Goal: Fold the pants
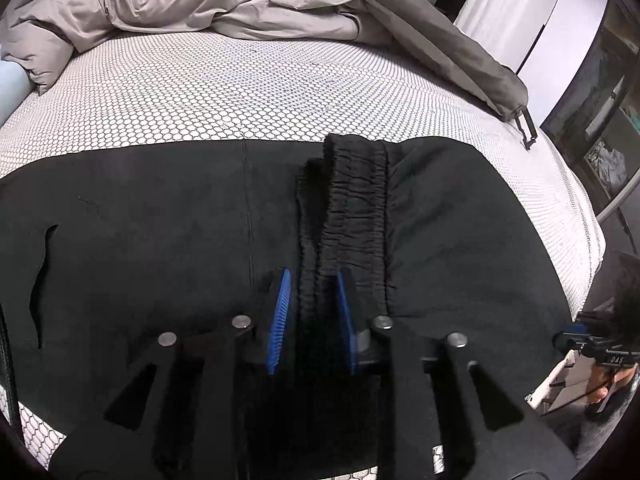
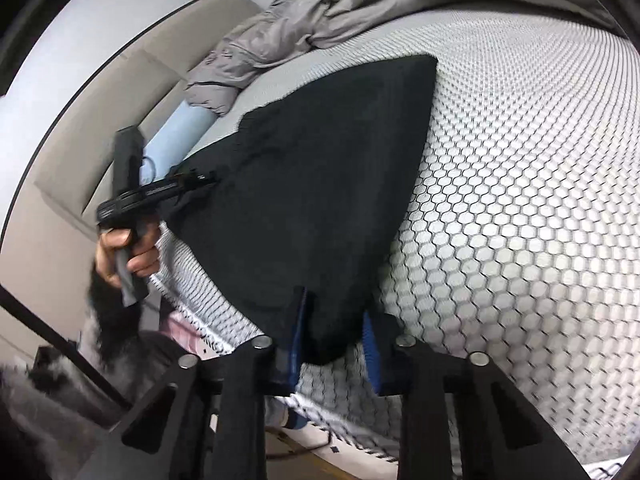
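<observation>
Blue-padded left tongs [image 1: 311, 316] sit nearest, clamped on the gathered waistband [image 1: 352, 208] of the black pants [image 1: 160, 232], which lie spread across the bed [image 1: 240, 88] with its honeycomb-patterned cover. Beyond them a grey duvet [image 1: 180, 0] is bunched against the far edge, leaving bare mattress between. Right tongs [image 2: 334, 332] grip a corner of the pants near the bed's edge, where open cover stretches to the right.

Your black pants [image 1: 160, 232] lie spread flat across the bed's near edge, gathered elastic waistband [image 1: 352, 216] folded over on top.
</observation>
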Available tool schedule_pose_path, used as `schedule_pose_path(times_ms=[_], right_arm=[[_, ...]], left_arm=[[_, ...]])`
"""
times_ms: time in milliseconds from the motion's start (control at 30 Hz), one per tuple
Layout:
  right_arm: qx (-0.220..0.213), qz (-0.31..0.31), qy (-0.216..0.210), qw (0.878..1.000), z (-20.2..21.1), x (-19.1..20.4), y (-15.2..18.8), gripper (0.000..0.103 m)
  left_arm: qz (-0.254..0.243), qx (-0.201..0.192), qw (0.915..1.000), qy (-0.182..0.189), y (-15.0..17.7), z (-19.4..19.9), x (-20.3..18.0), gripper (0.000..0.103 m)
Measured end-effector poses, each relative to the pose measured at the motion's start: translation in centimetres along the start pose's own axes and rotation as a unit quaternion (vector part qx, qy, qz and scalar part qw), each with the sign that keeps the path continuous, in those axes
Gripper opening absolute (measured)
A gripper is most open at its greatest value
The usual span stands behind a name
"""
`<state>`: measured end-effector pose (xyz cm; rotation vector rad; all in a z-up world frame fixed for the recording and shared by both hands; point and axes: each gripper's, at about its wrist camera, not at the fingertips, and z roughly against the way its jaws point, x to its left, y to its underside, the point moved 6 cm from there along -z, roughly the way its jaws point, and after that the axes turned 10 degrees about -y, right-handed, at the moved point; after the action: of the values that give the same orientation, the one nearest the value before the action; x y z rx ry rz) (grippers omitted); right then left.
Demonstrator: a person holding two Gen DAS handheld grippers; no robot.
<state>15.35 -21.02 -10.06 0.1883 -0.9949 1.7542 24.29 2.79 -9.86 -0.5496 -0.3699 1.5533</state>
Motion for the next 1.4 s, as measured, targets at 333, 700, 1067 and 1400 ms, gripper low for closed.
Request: schedule_pose_path(times_ms=[333,700,1067,1400], right_arm=[[-0.026,0.041,0.04,0.998,3.1,1.4,-0.6,0.06],[-0.069,-0.114,0.004,0.991,-2.6,-6.7,-8.5,0.06],[-0.043,-0.076,0.031,0.996,-4.7,-6.3,-10.4,0.06],[-0.036,-0.068,0.043,0.996,-6.3,-6.2,-12.1,0.06]], left_arm=[[0.006,-0.031,0.9994,-0.012,-1.6,1.6,0.9,0.038],[0.004,0.055,0.9979,0.034,-6.5,-5.0,-1.8,0.054],[0.024,0.03,0.9966,0.073,-7.3,-5.3,-1.0,0.002],[0.066,0.062,0.9844,0.151,-6.1,-4.2,0.9,0.004]])
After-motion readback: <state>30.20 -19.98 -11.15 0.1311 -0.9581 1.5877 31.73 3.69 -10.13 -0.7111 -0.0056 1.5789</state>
